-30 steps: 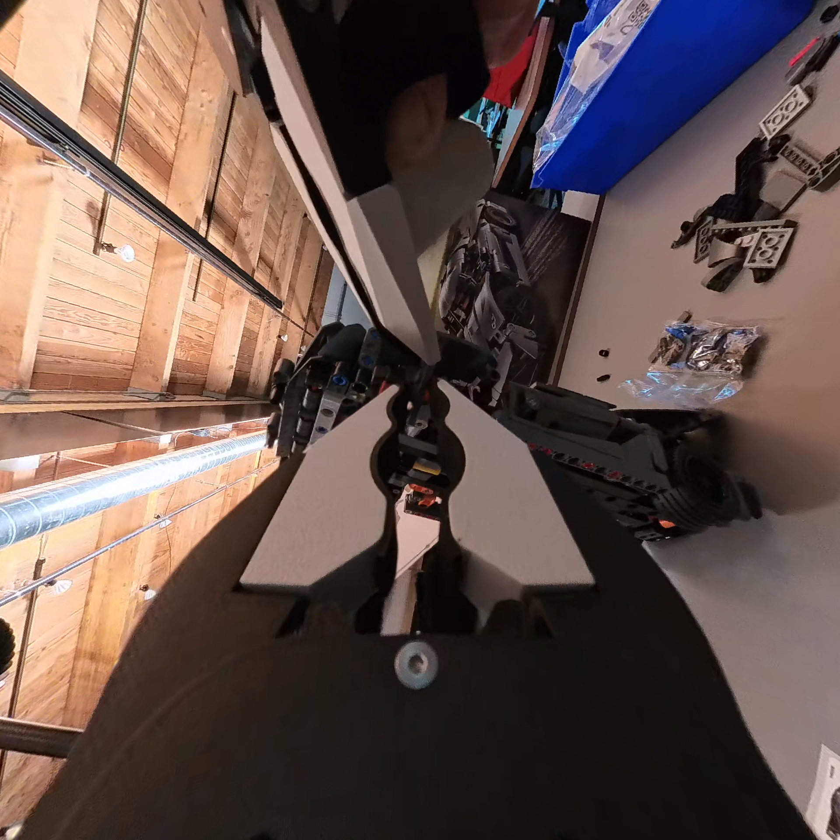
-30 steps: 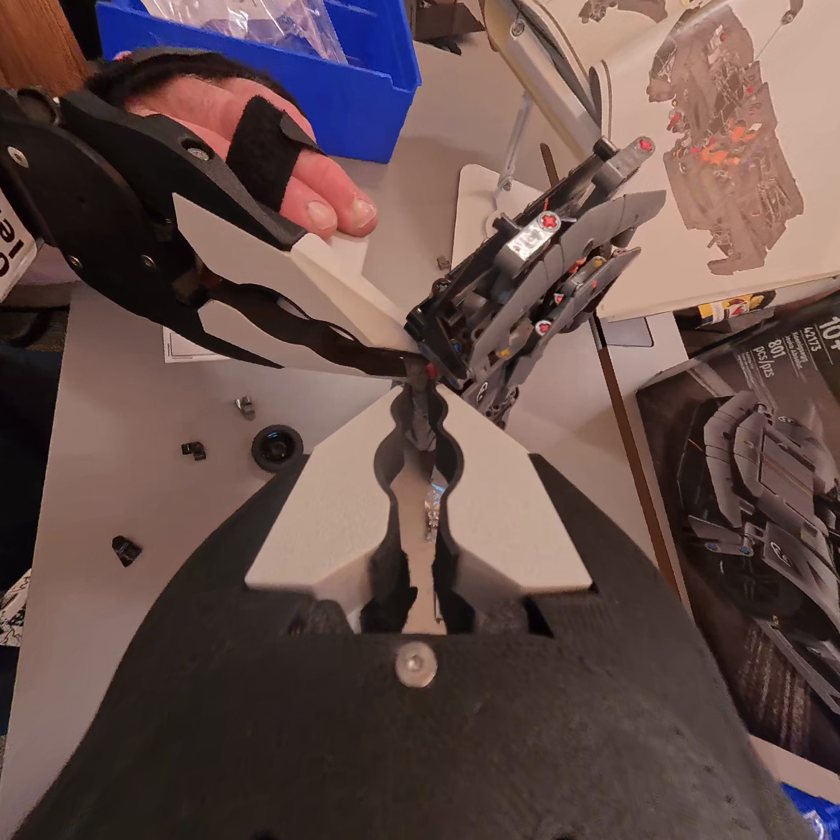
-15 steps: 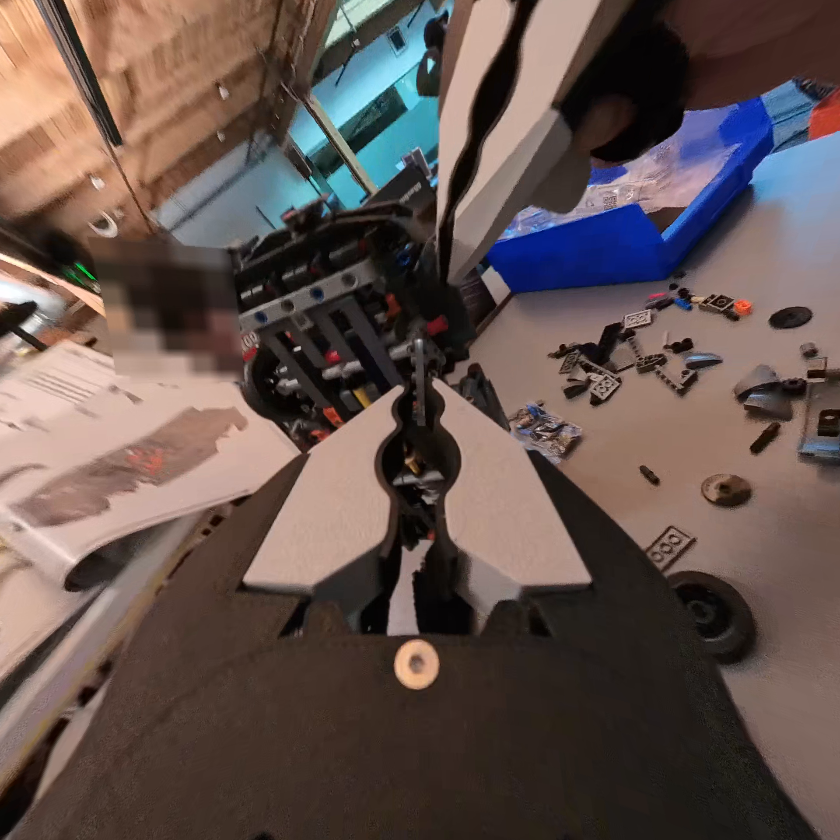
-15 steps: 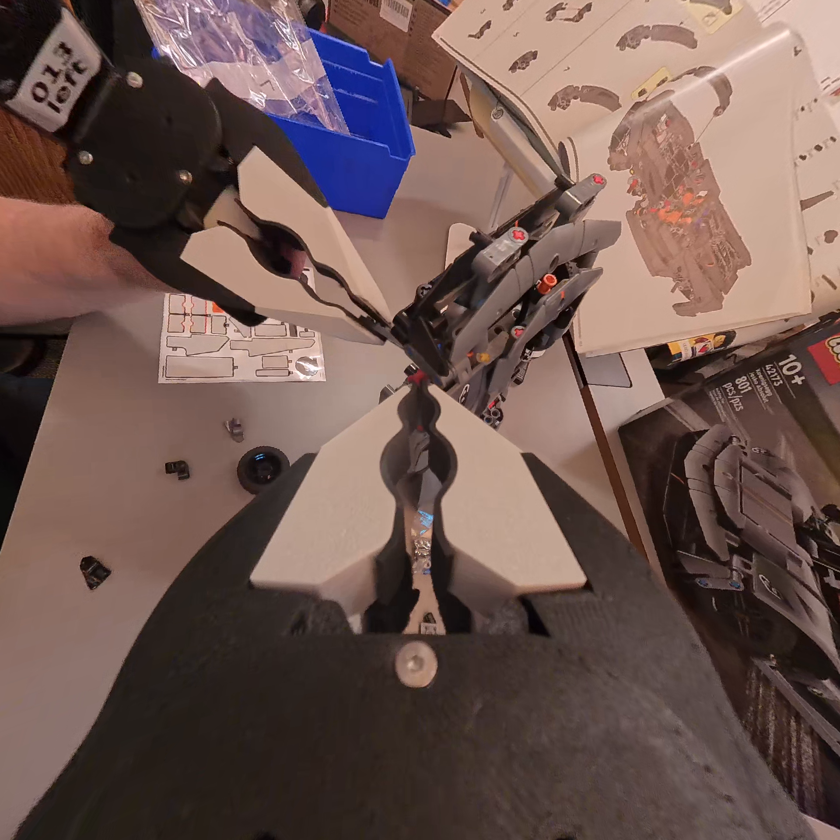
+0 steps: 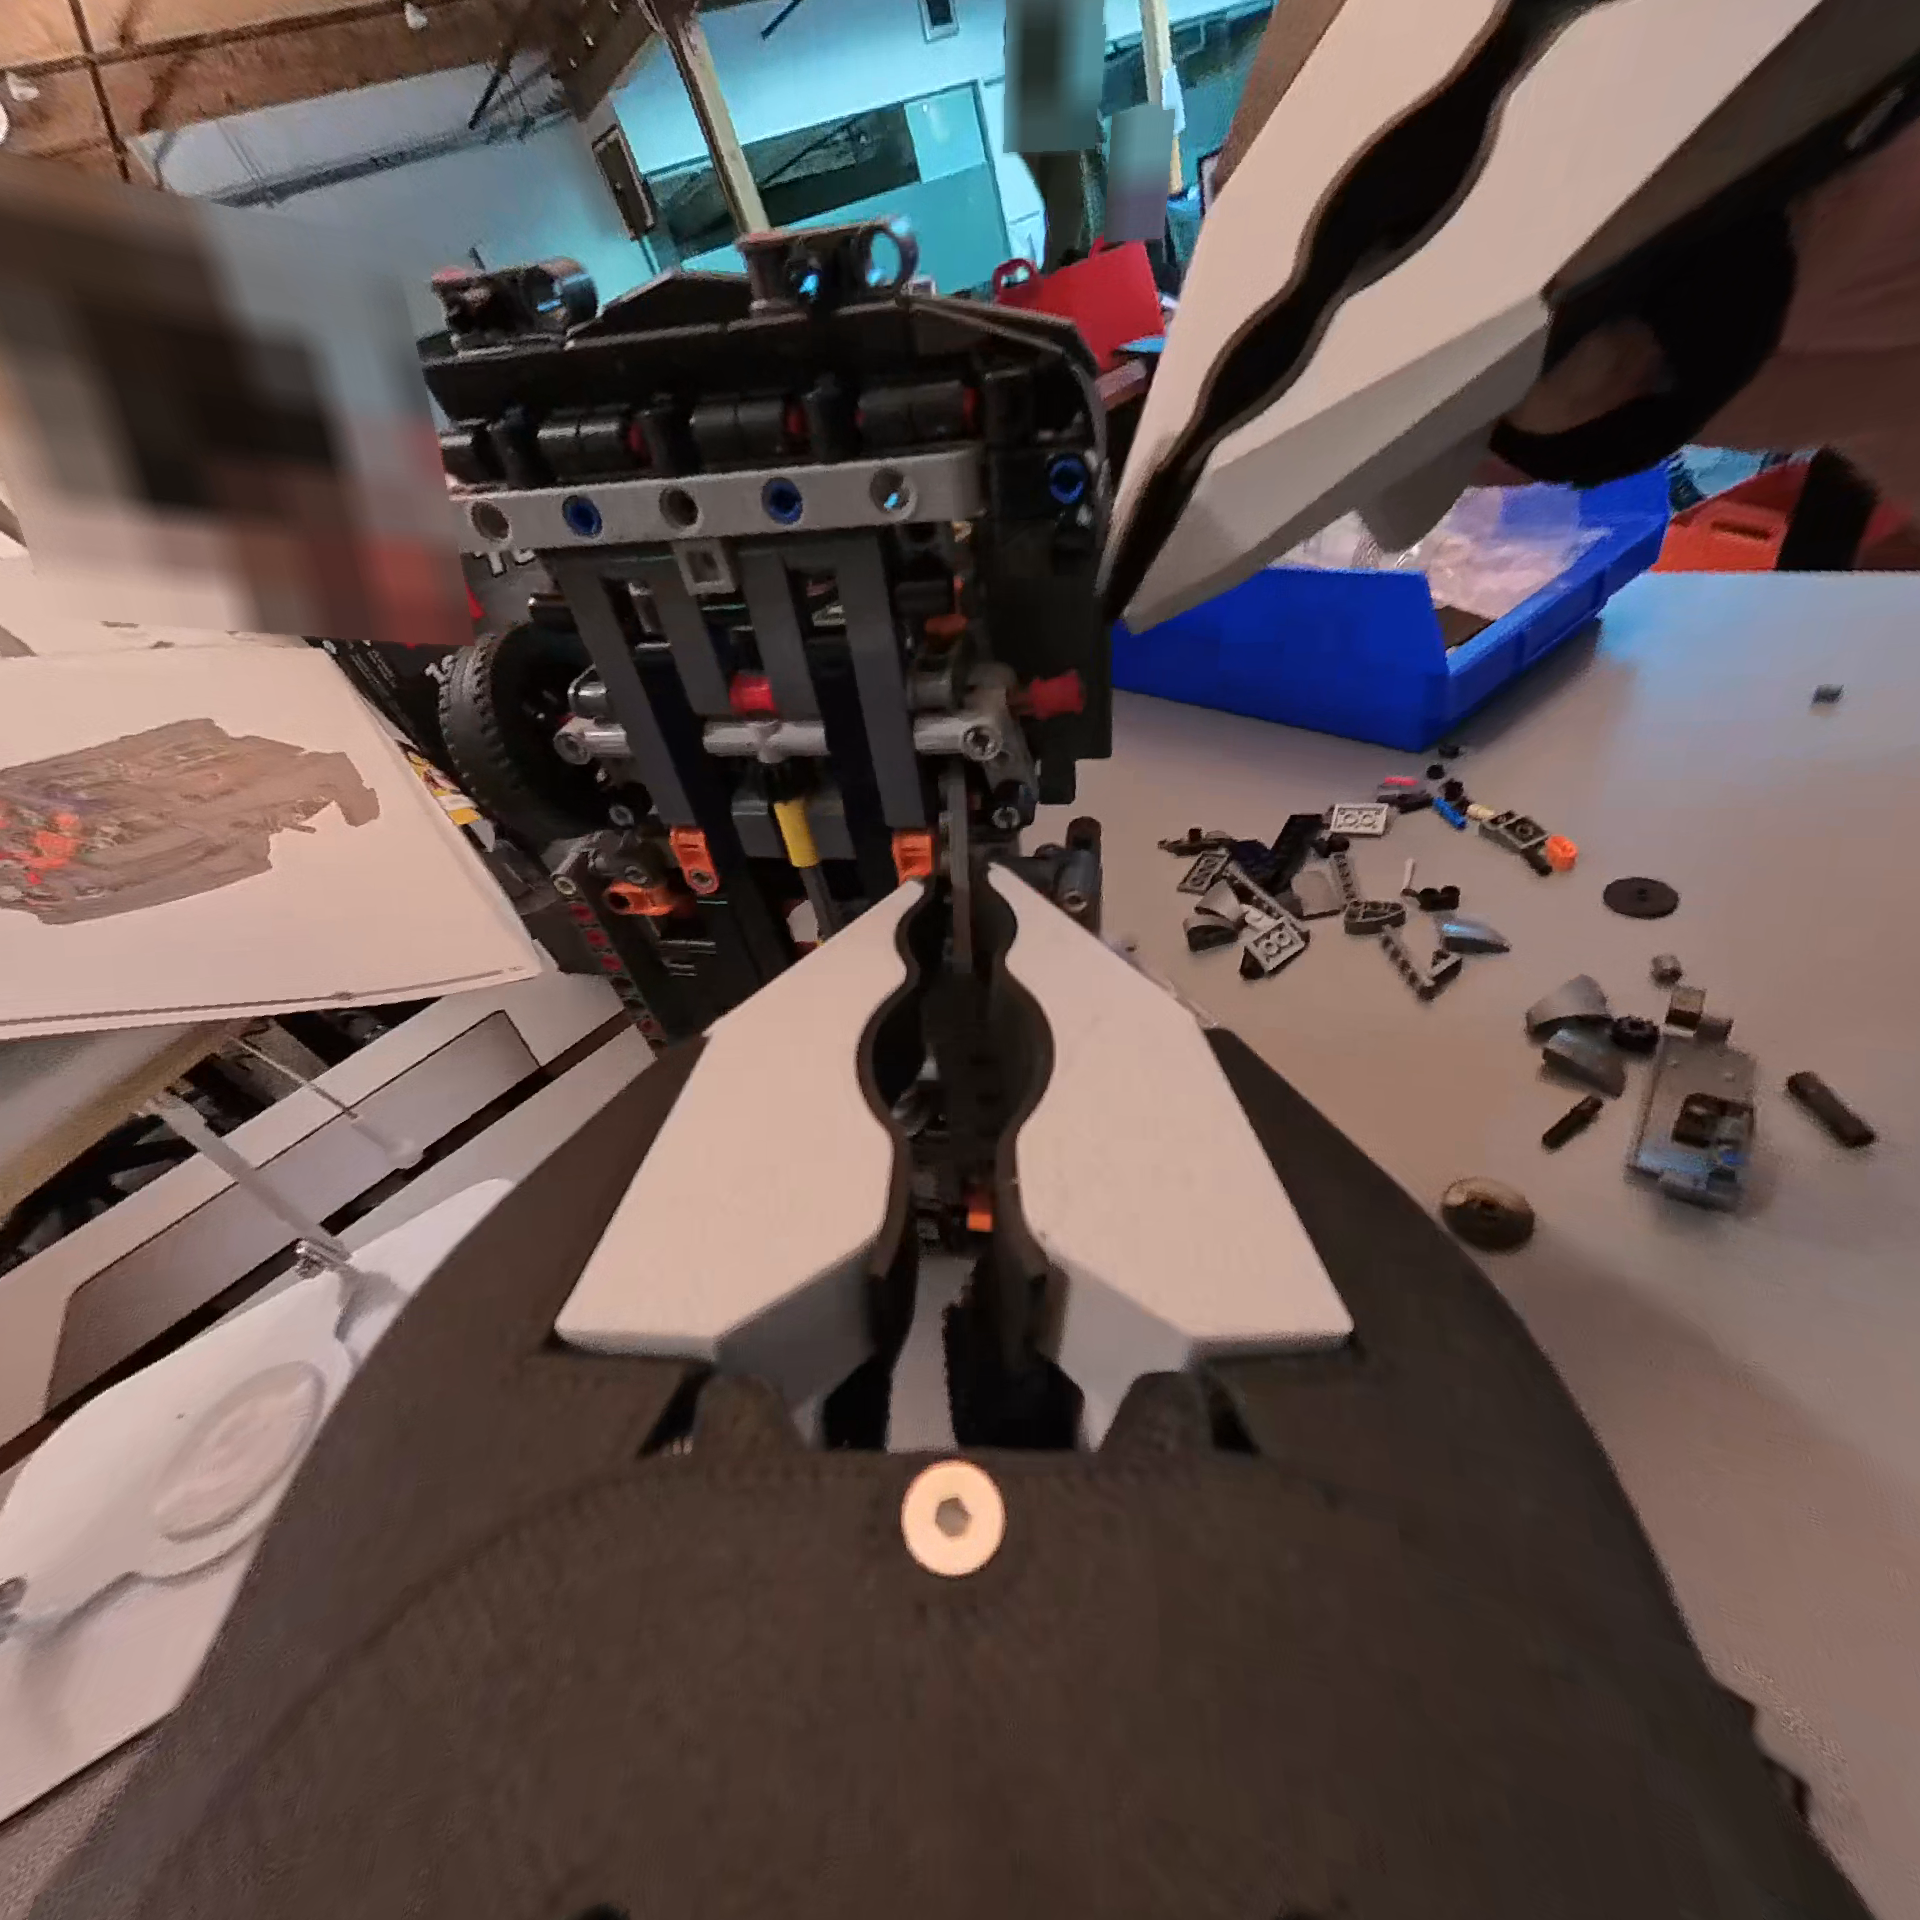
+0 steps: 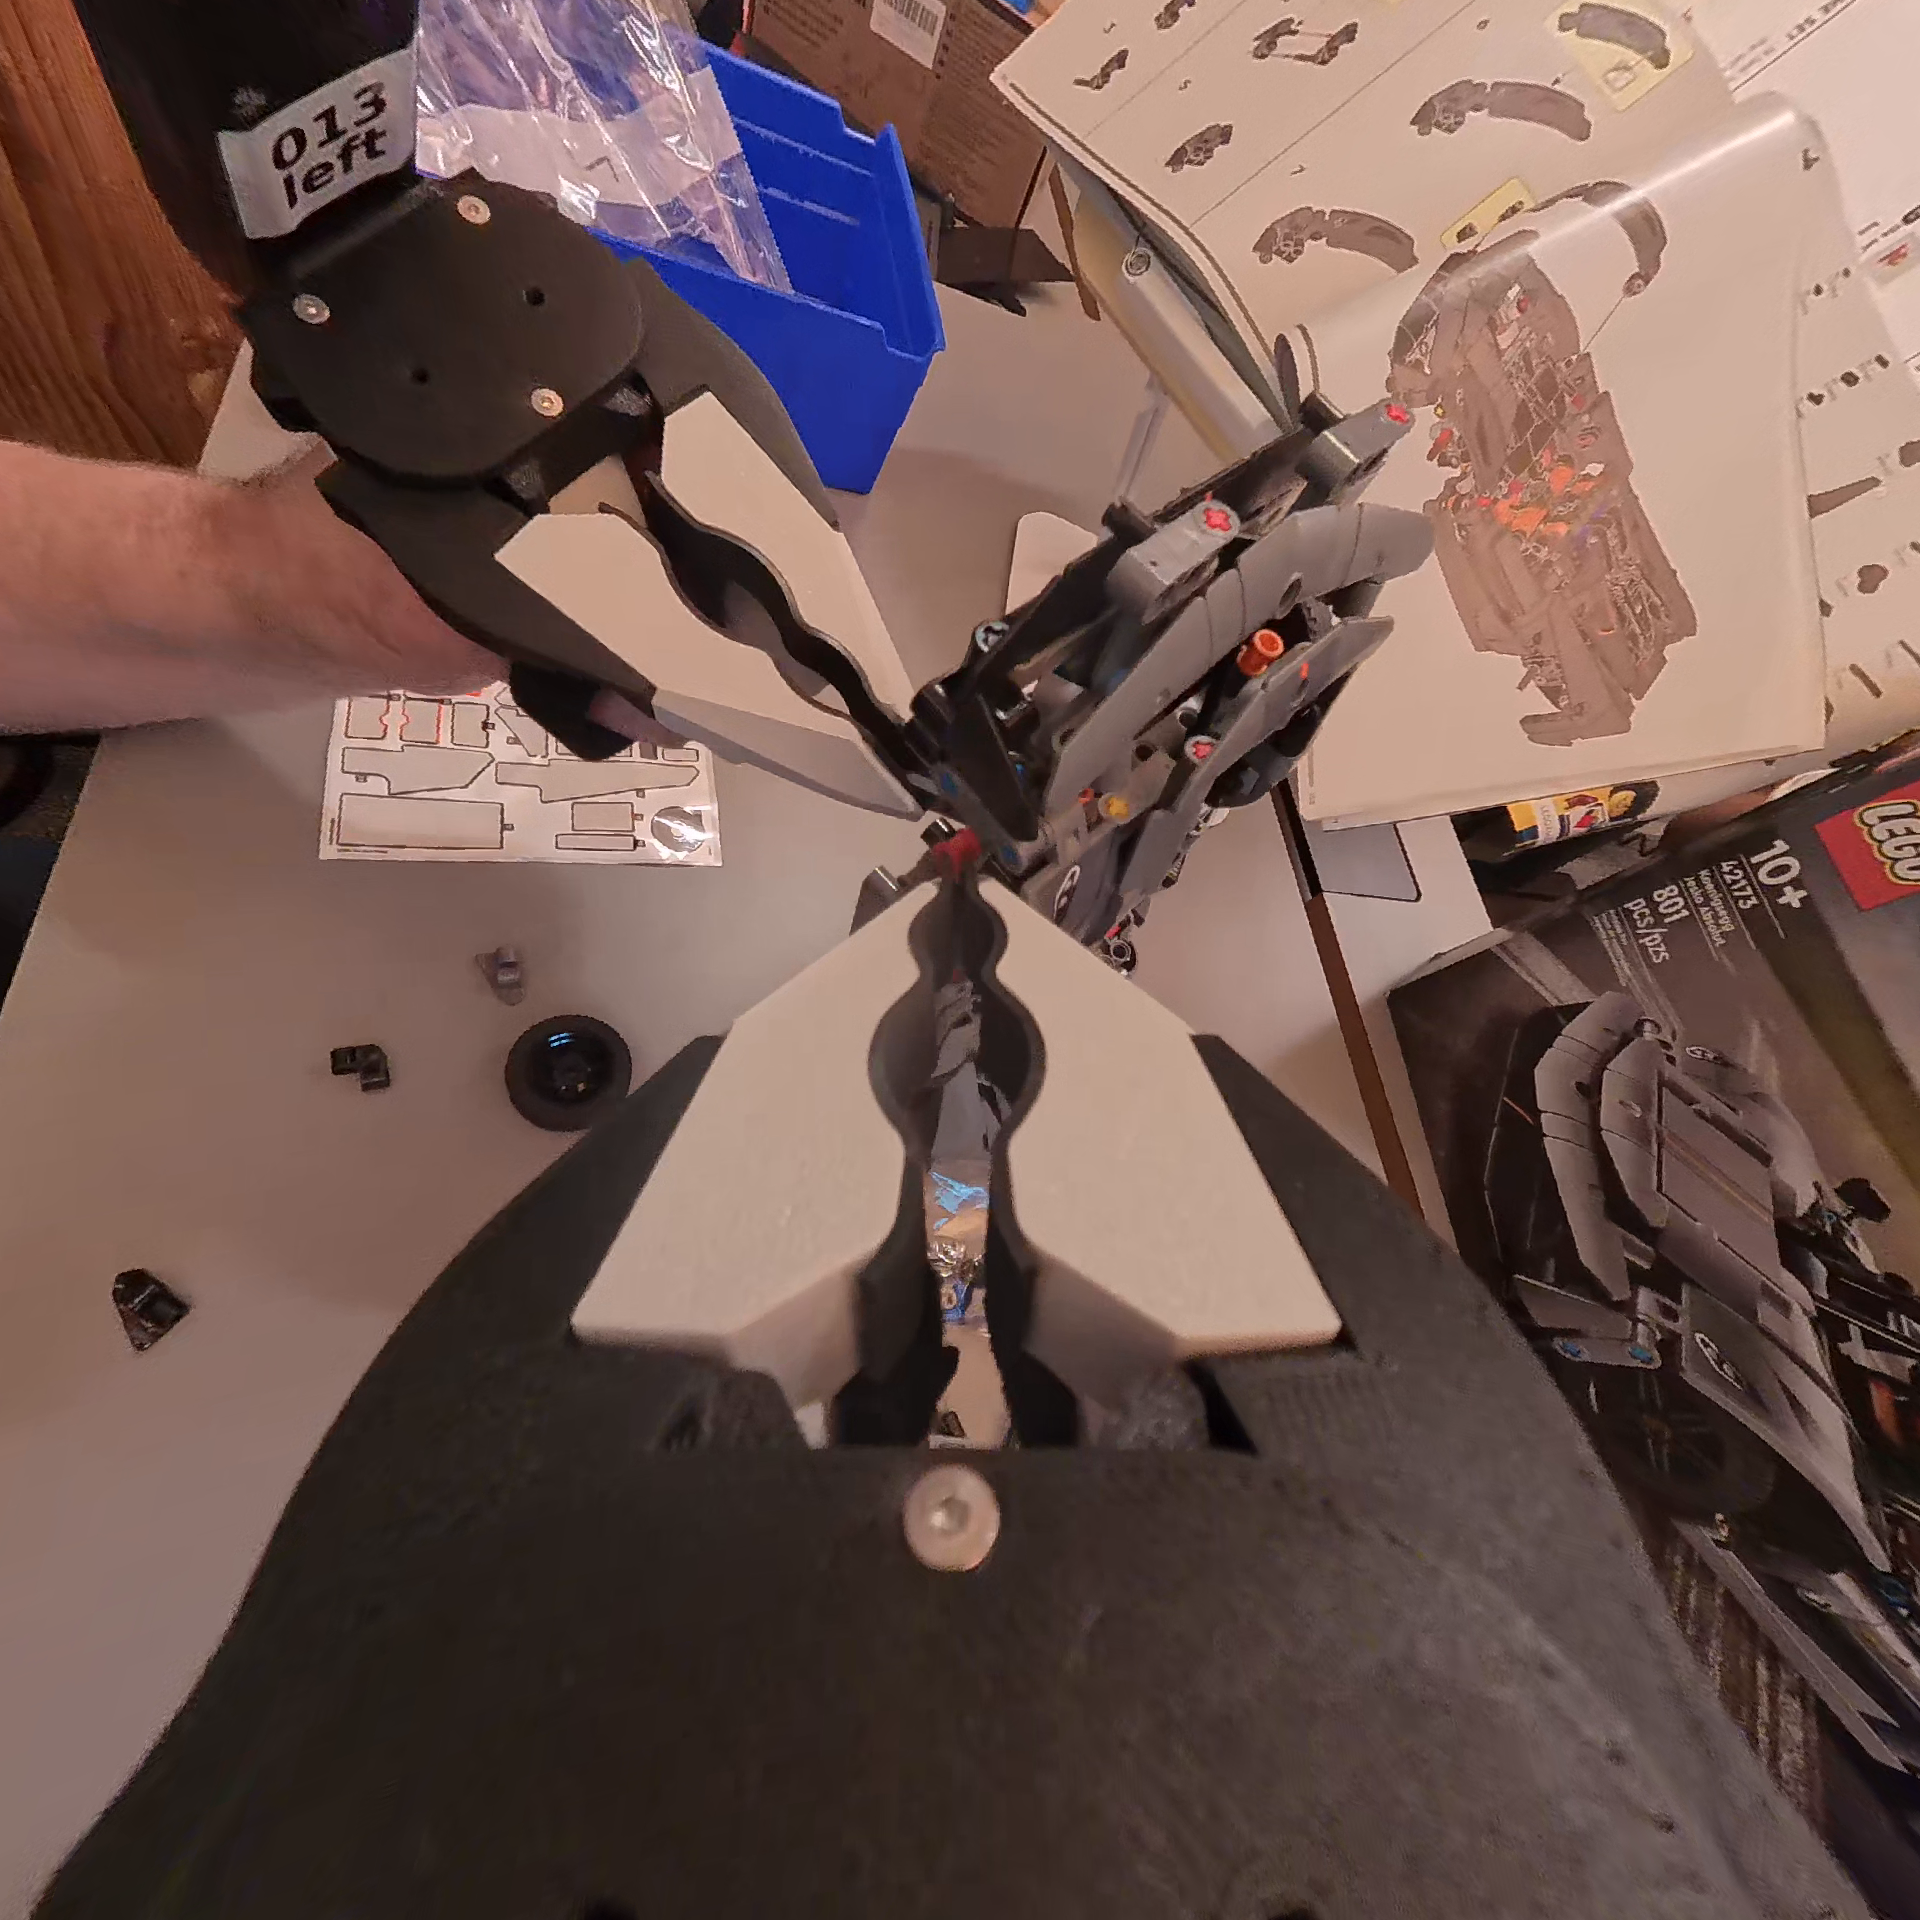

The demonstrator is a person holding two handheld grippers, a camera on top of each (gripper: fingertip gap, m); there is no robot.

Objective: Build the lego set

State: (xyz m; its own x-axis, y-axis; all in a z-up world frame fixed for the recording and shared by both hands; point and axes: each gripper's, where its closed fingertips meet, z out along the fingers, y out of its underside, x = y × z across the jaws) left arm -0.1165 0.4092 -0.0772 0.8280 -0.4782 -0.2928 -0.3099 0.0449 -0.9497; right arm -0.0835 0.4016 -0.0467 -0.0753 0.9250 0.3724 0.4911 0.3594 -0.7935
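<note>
A half-built dark grey and black lego car model (image 5: 769,582) is held above the table, its underside facing the left wrist view. My left gripper (image 5: 956,883) is shut on a thin black part at the model's lower end. My right gripper (image 6: 951,894) is shut on the model's edge just below a red pin (image 6: 948,854). The model (image 6: 1195,665) shows its grey curved panels in the right wrist view. The left gripper (image 6: 904,795) comes in there from the upper left. The right gripper (image 5: 1117,613) meets the model's right side in the left wrist view.
A blue bin (image 5: 1351,665) with plastic bags stands at the back. Loose lego parts (image 5: 1351,904) lie on the grey table to the right. An open instruction booklet (image 6: 1558,468), the set's box (image 6: 1662,1091), a sticker sheet (image 6: 520,779) and a small wheel (image 6: 568,1070) surround the model. The left gripper's tips are roughly 5 cm from the right gripper's.
The left gripper and the model have swung round: its view went from the wooden ceiling to level with the table. Both grippers kept their hold on the model.
</note>
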